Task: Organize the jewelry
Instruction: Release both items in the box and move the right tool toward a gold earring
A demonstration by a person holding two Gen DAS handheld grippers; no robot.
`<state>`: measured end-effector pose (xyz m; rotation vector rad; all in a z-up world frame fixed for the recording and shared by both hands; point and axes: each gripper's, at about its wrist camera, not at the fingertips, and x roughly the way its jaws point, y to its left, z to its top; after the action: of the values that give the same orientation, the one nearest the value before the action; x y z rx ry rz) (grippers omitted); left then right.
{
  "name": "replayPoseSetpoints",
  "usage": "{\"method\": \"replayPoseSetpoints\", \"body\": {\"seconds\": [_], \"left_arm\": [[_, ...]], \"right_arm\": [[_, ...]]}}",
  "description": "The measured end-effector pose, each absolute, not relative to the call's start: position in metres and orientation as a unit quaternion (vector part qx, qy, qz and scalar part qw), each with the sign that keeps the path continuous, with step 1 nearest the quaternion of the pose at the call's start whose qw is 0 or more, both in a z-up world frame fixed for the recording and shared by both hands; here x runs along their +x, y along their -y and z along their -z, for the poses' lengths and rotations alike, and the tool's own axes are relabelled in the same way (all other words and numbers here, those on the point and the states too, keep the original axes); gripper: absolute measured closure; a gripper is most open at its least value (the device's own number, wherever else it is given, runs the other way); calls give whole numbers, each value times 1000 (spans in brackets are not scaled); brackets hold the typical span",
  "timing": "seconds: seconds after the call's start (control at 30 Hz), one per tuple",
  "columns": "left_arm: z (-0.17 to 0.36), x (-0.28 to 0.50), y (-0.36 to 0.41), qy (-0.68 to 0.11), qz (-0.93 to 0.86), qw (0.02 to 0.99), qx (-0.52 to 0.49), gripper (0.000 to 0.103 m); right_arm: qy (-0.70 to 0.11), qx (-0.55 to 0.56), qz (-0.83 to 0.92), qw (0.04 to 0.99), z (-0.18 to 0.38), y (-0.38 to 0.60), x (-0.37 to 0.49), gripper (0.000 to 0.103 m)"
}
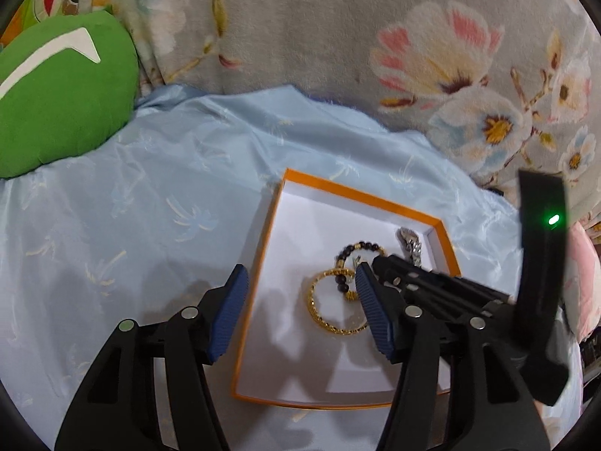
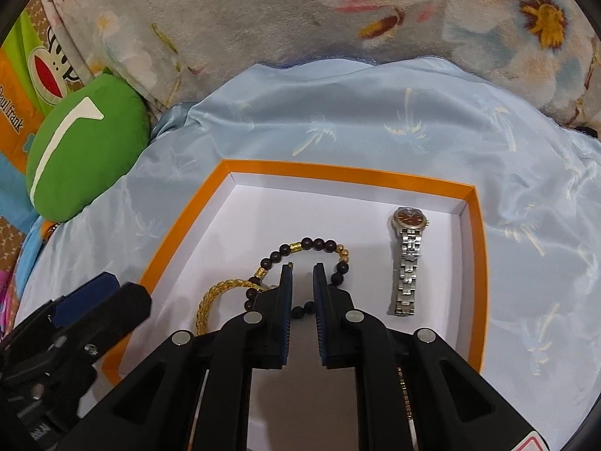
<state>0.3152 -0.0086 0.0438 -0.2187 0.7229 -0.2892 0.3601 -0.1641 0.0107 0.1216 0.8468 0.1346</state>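
Note:
An orange-rimmed box (image 1: 351, 191) (image 2: 349, 171) with a white floor lies on pale blue cloth. In it lie a dark bead bracelet (image 2: 311, 244) (image 1: 351, 250), a gold chain bangle (image 2: 216, 295) (image 1: 319, 310) and a silver watch (image 2: 407, 255) (image 1: 411, 242). My left gripper (image 1: 302, 315) is open and empty, its jaws straddling the box's left rim above the bangle. My right gripper (image 2: 302, 293) hovers over the bead bracelet with its jaws a narrow gap apart and nothing visibly between them. It shows in the left wrist view (image 1: 379, 263).
A green cushion (image 1: 56, 94) (image 2: 84, 158) lies at the far left. A grey floral blanket (image 1: 338, 30) (image 2: 263, 11) rises behind the blue cloth (image 1: 150, 195). A thin gold chain hangs under my right gripper (image 2: 403, 387).

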Motion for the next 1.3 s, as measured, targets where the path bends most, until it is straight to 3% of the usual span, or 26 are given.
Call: {"method": "replayPoseSetpoints", "body": {"seconds": [0.17, 0.2, 0.43, 0.73, 0.93, 1.3], "left_arm": [[-50, 315, -4, -343, 135, 922, -118, 45], [-49, 316, -5, -344, 133, 922, -120, 45], [-48, 306, -10, -347, 138, 920, -118, 45], [-40, 233, -13, -355, 152, 918, -86, 45], [-27, 167, -9, -361, 157, 918, -50, 45], [-13, 103, -4, -370, 156, 915, -24, 39]], "right_arm": [[-426, 46, -65, 901, -4, 153, 372, 94], [-428, 42, -66, 900, -4, 151, 373, 99], [-389, 30, -51, 919, -21, 154, 345, 99], [-363, 27, -45, 930, -43, 165, 219, 99], [-391, 35, -43, 919, -17, 166, 136, 99], [-407, 64, -43, 910, 6, 159, 64, 95]]}}
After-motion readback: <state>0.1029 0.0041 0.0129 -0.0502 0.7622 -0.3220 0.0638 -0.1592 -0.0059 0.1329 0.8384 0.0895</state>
